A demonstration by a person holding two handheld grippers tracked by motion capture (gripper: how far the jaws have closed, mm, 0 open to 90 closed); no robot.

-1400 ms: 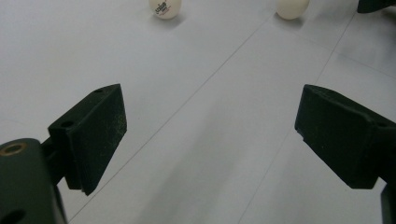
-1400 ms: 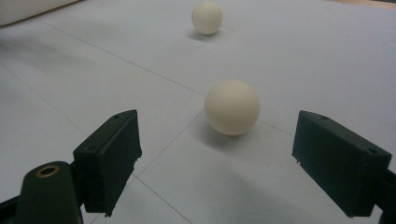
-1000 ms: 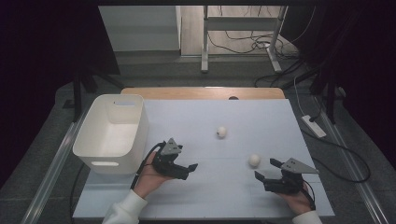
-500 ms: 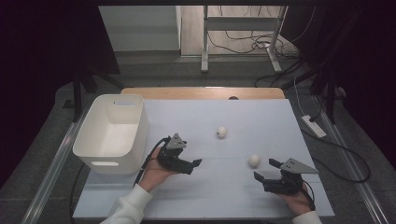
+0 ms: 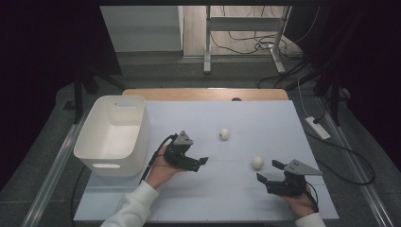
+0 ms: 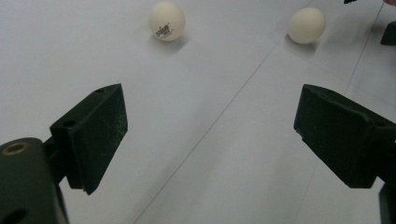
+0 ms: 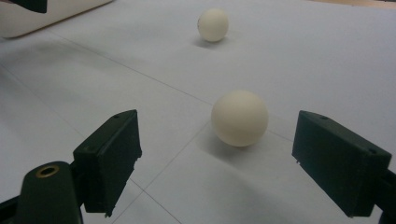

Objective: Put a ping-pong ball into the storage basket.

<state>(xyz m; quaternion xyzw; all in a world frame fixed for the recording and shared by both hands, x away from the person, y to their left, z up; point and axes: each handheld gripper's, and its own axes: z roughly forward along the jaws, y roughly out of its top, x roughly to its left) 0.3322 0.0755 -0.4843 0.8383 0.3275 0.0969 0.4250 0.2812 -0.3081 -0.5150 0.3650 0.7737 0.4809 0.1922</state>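
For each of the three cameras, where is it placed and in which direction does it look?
High view: above the person's side, looking forward and down on the table; shows both forearms, left gripper, right gripper, white bin.
Left gripper view: rides on the left gripper, looking across the table at the printed ball.
Right gripper view: rides on the right gripper, facing the plain ball.
Shared: all three show both balls.

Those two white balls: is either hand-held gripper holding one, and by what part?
Neither. Both balls, near and far, lie free; left hand-held gripper and right are open.
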